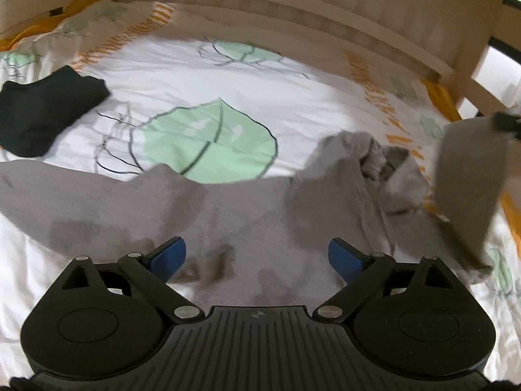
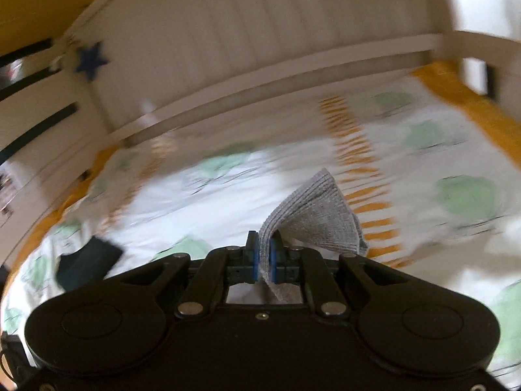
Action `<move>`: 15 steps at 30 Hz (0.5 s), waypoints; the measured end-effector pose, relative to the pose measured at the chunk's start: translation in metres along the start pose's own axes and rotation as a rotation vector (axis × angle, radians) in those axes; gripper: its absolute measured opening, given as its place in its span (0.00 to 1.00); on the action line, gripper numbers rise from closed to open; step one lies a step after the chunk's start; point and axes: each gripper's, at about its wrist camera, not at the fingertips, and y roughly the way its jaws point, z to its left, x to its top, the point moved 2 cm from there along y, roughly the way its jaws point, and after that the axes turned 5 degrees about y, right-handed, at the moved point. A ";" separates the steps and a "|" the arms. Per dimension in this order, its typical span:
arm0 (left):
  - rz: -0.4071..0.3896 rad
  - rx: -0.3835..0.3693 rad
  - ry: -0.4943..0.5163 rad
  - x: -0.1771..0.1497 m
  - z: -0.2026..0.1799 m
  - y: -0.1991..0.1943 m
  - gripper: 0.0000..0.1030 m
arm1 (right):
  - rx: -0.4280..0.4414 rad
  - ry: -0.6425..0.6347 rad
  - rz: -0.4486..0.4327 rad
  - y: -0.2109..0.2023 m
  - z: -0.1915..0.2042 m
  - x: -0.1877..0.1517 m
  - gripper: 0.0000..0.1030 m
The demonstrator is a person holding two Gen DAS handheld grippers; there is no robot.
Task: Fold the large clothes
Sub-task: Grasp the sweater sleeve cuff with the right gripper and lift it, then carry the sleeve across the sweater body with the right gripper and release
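Left wrist: one grey garment (image 1: 228, 208), one dark (image 1: 45, 110).

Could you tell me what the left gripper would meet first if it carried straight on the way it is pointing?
Most likely the grey garment spread on the duvet; the left gripper, jaws open and empty, aims down at it, though depth is unclear.

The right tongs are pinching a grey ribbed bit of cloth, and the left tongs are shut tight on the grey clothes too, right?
Not quite. The left tongs are open and hold nothing, above the grey garment, as the left wrist view shows. The right tongs do pinch the grey ribbed cloth.
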 end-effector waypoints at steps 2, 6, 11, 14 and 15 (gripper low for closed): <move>-0.012 0.006 -0.020 0.003 0.009 -0.004 0.92 | 0.039 0.001 0.031 0.026 0.021 -0.016 0.14; -0.030 0.016 -0.065 0.009 0.025 -0.010 0.92 | 0.071 -0.033 0.087 0.073 0.058 -0.058 0.14; -0.039 0.037 -0.080 0.013 0.036 -0.012 0.92 | 0.077 -0.048 0.165 0.117 0.087 -0.114 0.14; -0.030 0.034 -0.092 0.013 0.039 -0.009 0.92 | 0.081 -0.071 0.198 0.131 0.094 -0.141 0.15; -0.023 0.032 -0.093 0.013 0.039 -0.007 0.92 | 0.089 -0.074 0.213 0.133 0.094 -0.149 0.16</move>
